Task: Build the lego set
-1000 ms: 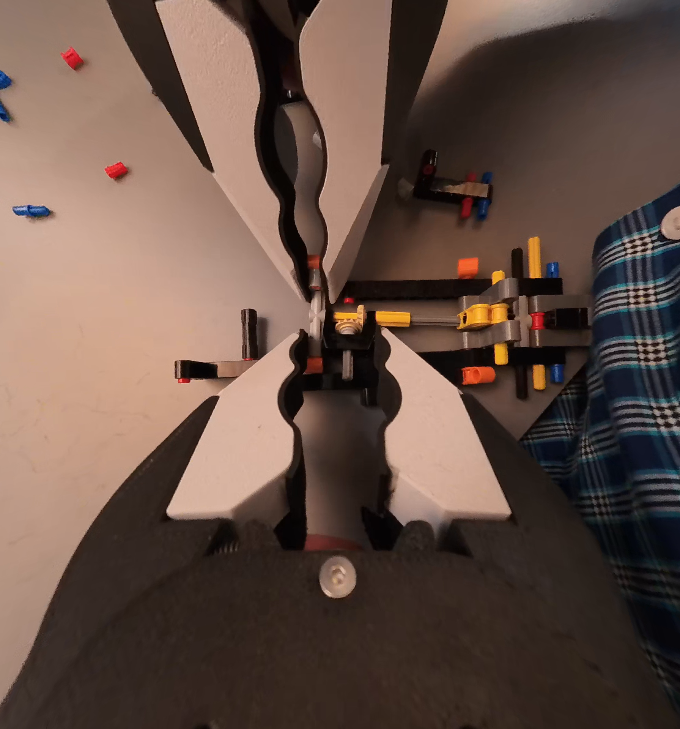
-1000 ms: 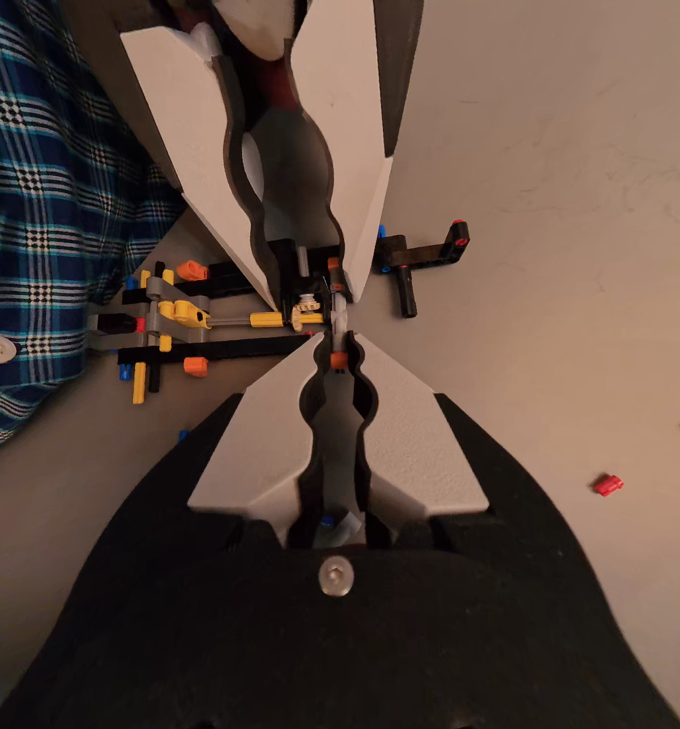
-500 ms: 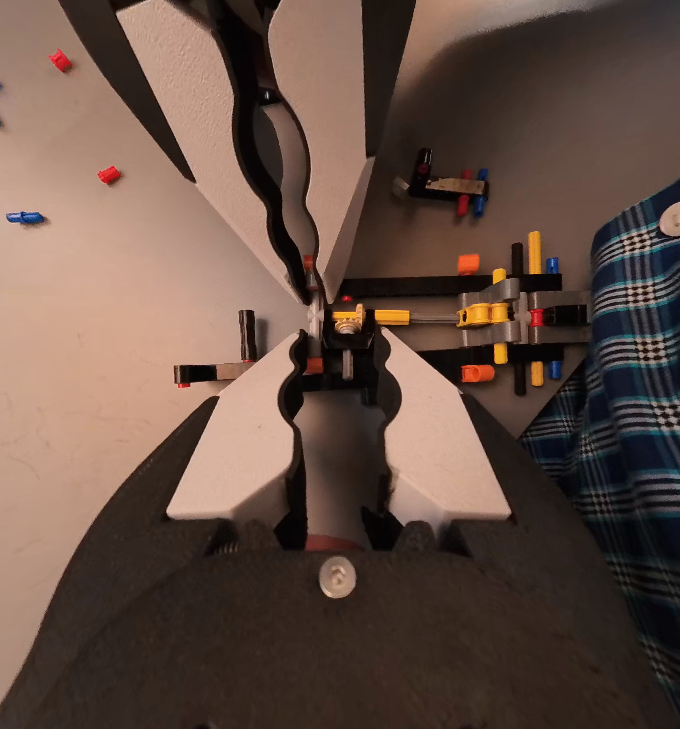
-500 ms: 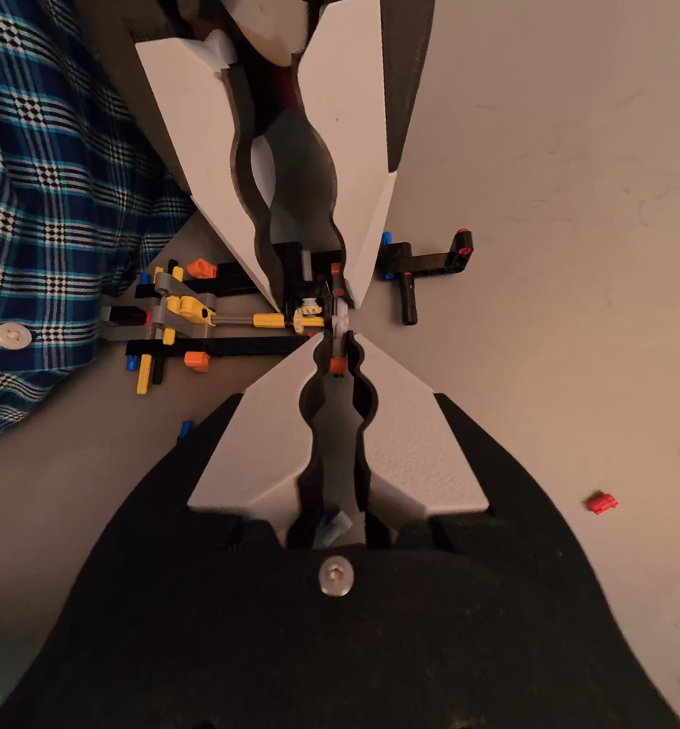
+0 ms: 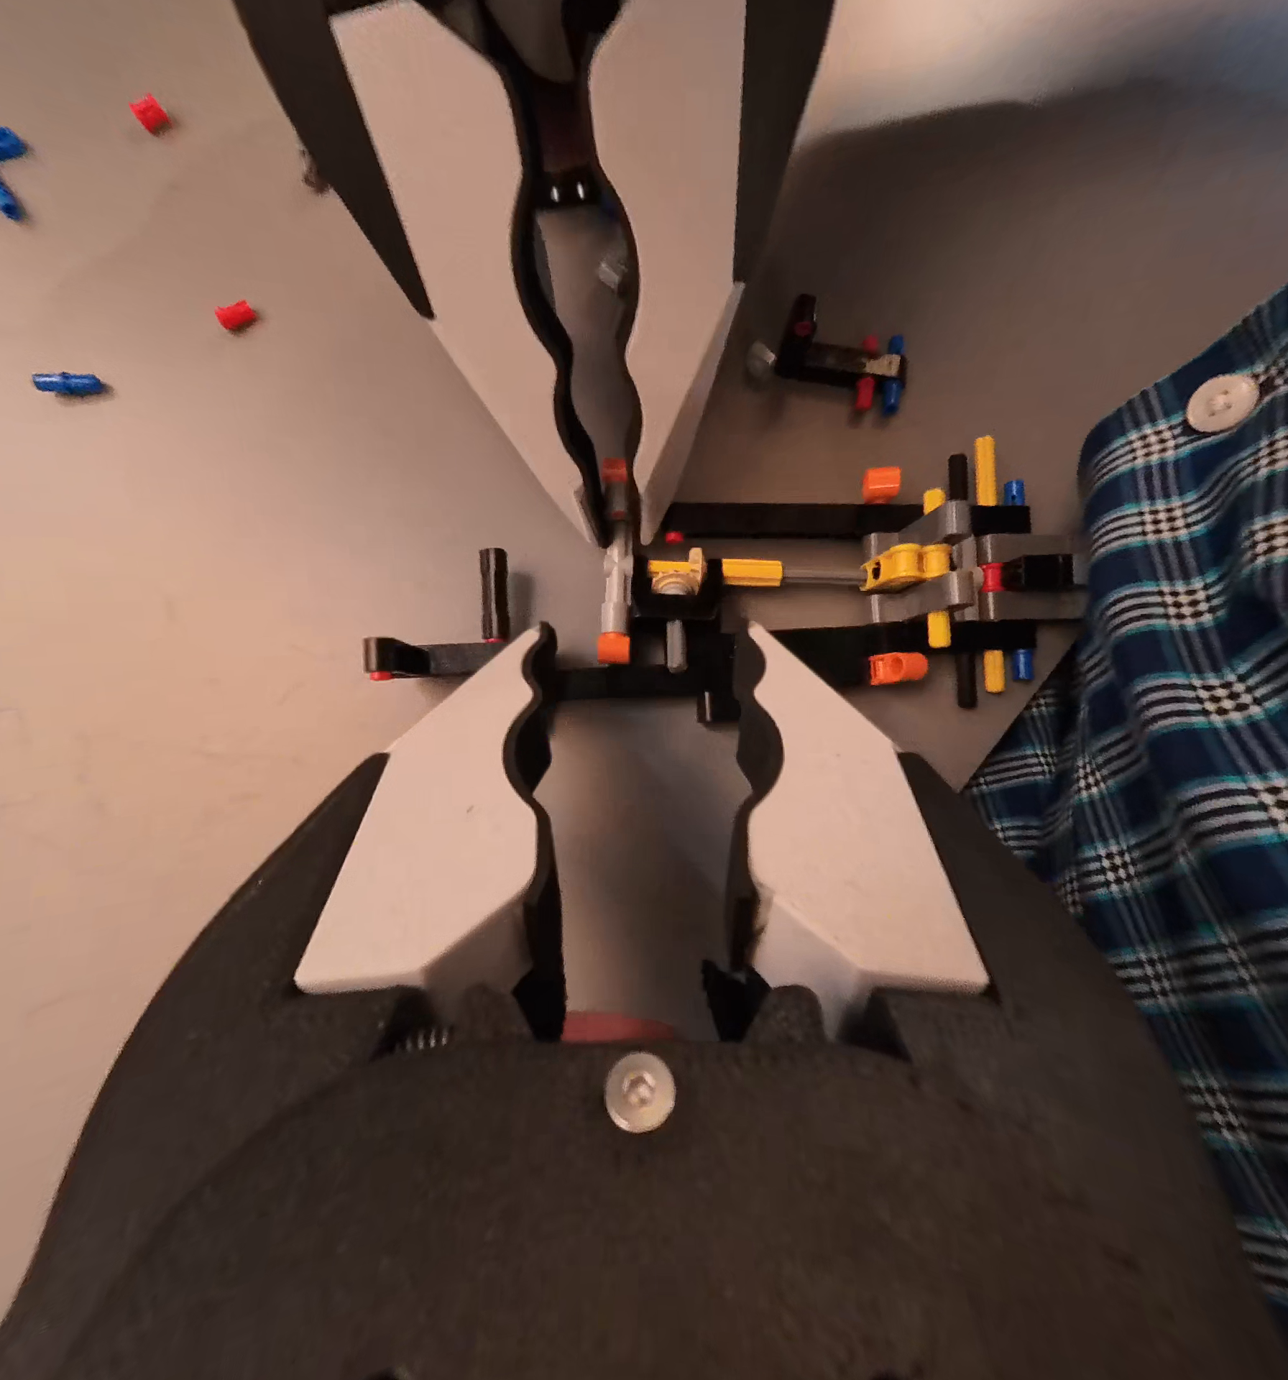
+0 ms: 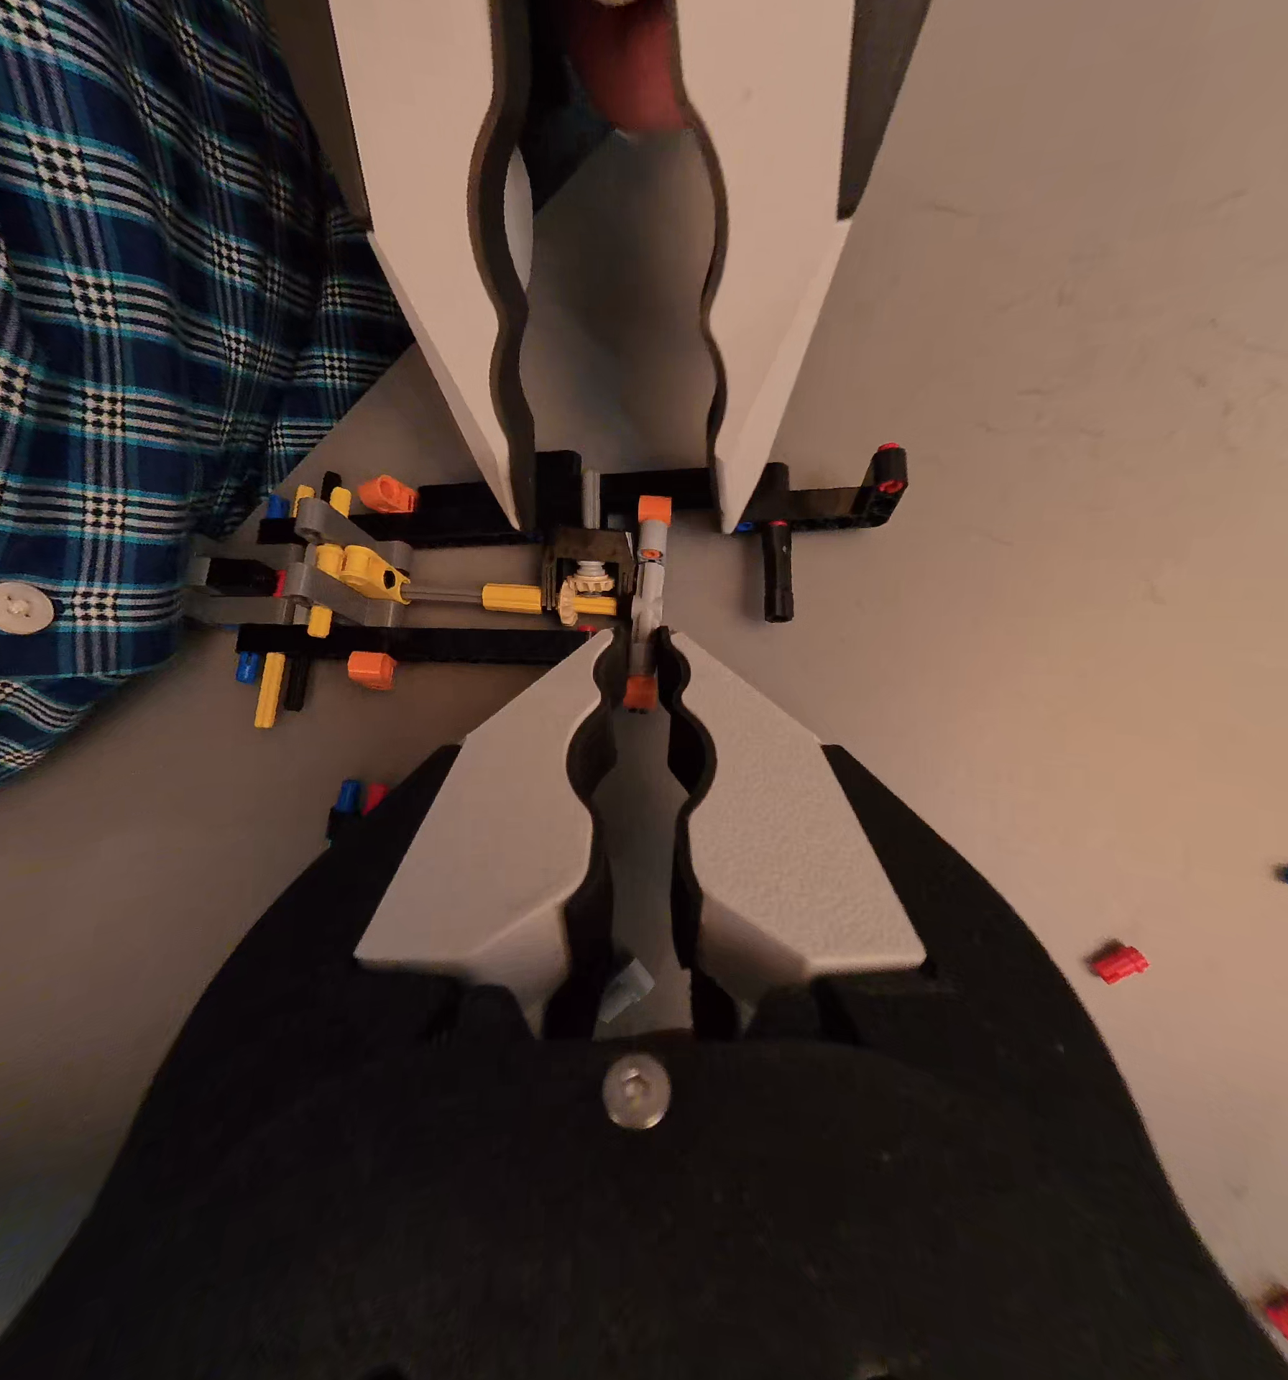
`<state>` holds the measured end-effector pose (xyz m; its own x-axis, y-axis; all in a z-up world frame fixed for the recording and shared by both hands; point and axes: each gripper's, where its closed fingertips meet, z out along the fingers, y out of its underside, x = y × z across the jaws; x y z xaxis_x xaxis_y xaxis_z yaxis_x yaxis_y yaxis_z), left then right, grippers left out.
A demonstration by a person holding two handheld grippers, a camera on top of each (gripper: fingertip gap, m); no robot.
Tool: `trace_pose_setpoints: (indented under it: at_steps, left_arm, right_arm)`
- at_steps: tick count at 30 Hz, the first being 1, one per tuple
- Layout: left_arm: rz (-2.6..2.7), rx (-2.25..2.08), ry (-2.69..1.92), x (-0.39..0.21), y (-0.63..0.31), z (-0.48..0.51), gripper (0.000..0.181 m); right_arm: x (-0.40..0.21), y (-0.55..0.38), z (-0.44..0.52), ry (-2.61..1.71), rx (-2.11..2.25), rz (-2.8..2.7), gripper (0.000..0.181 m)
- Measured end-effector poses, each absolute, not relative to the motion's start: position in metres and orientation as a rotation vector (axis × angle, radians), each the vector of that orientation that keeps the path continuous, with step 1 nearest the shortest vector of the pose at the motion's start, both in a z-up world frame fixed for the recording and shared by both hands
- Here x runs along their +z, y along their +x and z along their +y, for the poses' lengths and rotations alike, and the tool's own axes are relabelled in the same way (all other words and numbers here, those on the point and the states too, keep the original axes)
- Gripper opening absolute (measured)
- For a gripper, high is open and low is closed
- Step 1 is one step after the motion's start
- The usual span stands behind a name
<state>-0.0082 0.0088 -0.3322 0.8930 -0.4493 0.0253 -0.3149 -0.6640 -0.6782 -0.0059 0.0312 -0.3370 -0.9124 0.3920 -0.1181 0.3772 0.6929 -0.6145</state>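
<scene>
The lego assembly (image 5: 835, 590) lies flat on the counter (image 5: 178, 672), a long frame of black beams with a yellow axle, a tan gear and grey links down its middle, its far end just beside a person's plaid shirt (image 5: 1208, 747). At its near end stands a grey axle piece (image 6: 648, 590) capped in orange at both tips. The right gripper (image 6: 637, 650) has its jaws pinched nearly shut on one orange-capped end of that piece. The left gripper (image 5: 645, 657) has its jaws spread wide at either side of the black cross beam; whether the pads press on it I cannot tell. The build looks light and stiff but only friction-pinned, so I judge it will shift or pop apart under side load; the firm black beams are the place to brace, while the thin axle should be held near its cap and pushed straight. Loose red pieces (image 5: 234, 315) and blue pins (image 5: 66, 383) lie well apart.
</scene>
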Motion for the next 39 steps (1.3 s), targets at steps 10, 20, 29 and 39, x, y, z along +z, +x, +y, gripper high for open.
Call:
trace_pose_setpoints:
  at_steps: [10, 20, 29, 39]
  left_arm:
    - [0.550, -0.281, -2.352, -0.336, 0.001, 0.010, 0.038]
    - [0.557, -0.252, -2.378, -0.337, 0.002, 0.013, 0.040]
    - [0.402, -0.212, -2.341, -0.330, -0.011, 0.010, 0.051]
    - [0.311, -0.144, -2.315, -0.330, -0.012, 0.002, 0.042]
  right_arm:
    - [-0.334, -0.006, 0.033, -0.670, 1.022, -2.868, 0.006]
    - [-0.333, -0.011, 0.028, -0.659, 1.034, -2.904, 0.009]
    - [-0.335, -0.009, 0.026, -0.675, 1.109, -2.941, 0.008]
    - [-0.334, -0.009, 0.027, -0.695, 1.123, -2.937, 0.009]
